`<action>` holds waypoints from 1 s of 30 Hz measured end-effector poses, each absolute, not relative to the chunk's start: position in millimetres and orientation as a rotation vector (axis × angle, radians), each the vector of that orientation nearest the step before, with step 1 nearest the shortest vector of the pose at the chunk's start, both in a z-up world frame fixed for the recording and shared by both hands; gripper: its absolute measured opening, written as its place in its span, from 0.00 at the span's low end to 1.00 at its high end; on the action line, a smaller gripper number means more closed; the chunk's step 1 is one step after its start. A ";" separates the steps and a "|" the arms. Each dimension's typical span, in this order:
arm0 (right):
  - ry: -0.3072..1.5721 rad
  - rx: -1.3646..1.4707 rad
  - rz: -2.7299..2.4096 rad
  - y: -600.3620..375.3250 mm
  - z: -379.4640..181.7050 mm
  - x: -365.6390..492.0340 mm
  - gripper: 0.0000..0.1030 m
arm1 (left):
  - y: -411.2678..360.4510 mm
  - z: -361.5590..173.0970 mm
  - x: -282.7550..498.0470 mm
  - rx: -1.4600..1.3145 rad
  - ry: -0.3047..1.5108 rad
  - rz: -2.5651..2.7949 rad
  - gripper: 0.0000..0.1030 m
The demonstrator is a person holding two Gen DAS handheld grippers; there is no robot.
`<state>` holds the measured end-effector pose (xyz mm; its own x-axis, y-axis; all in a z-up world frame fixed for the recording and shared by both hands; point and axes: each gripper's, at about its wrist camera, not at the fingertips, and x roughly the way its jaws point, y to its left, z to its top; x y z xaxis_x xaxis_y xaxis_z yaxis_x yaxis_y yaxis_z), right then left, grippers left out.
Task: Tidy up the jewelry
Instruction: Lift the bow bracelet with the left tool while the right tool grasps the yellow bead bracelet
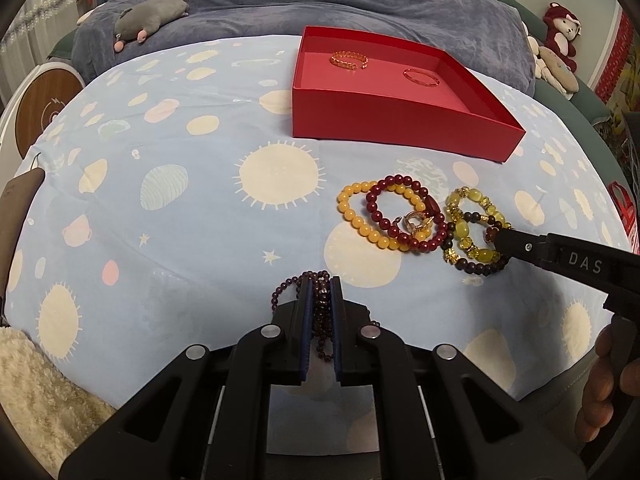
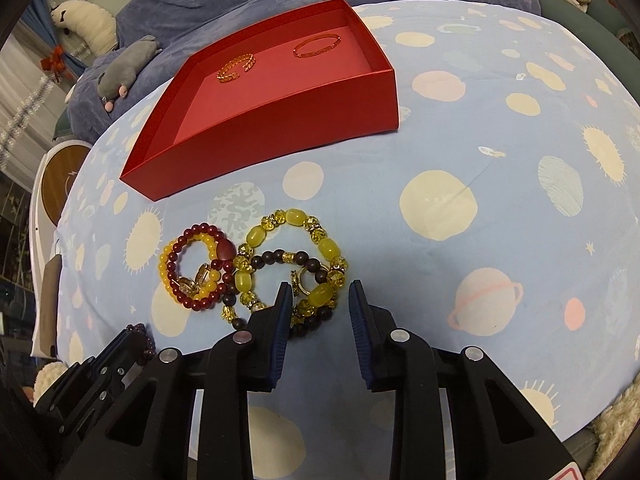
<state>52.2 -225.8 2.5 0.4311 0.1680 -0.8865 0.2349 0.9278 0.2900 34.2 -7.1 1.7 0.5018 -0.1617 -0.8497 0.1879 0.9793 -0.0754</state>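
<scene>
Clamping a purple bead strand (image 1: 320,300) w/ our left gripper (image 1: 321,292), we see small dark garnet-coloured beads bunched between the blue pads, a loop spilling out to the left and a tail hanging down between the fingers, just above the sheet near its front edge. Our right gripper (image 2: 320,300) has its fingers spread apart, nothing between them yet, tips right at the near side of the yellow-green bracelet (image 2: 292,256), which is chunky: big milky olive-yellow ovals alternating w/ faceted amber crystals and gold spacers. Tangled under it lies a dark brown bead bracelet (image 2: 316,316). Just left, touching, sit a dark red bead bracelet (image 2: 200,268) w/ one large red heart-ish stone, overlapping a yellow bead bracelet (image 1: 360,220); gold rings (image 1: 416,222) rest inside their loops. Farther back, apart from the pile, the red box (image 1: 400,128) is open, shallow, w/ a gold open bangle (image 1: 349,60) and a thin red bangle (image 1: 421,77) on its floor, well separated. Everything sits on the blue planet-print sheet (image 1: 180,240); grey plush toy (image 1: 148,20) on the bedding behind.
</scene>
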 end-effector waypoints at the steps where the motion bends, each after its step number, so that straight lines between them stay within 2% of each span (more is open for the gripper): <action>1: 1.132 0.404 -0.041 -225.8 2.4 52.6 0.23 | -7.5 0.8 34.5 0.028 1.024 -0.210 0.08; 9: 1.103 0.401 -0.034 -228.1 8.8 57.1 0.09 | -6.5 -0.9 36.4 0.017 1.026 -0.211 0.08; 21: 1.001 0.403 0.019 -232.0 63.0 46.7 0.09 | -3.9 7.3 35.0 0.001 1.021 -0.211 0.08; 30: 0.942 0.344 0.007 -242.1 107.3 21.7 0.09 | 4.0 36.8 31.1 -0.034 0.978 -0.232 0.07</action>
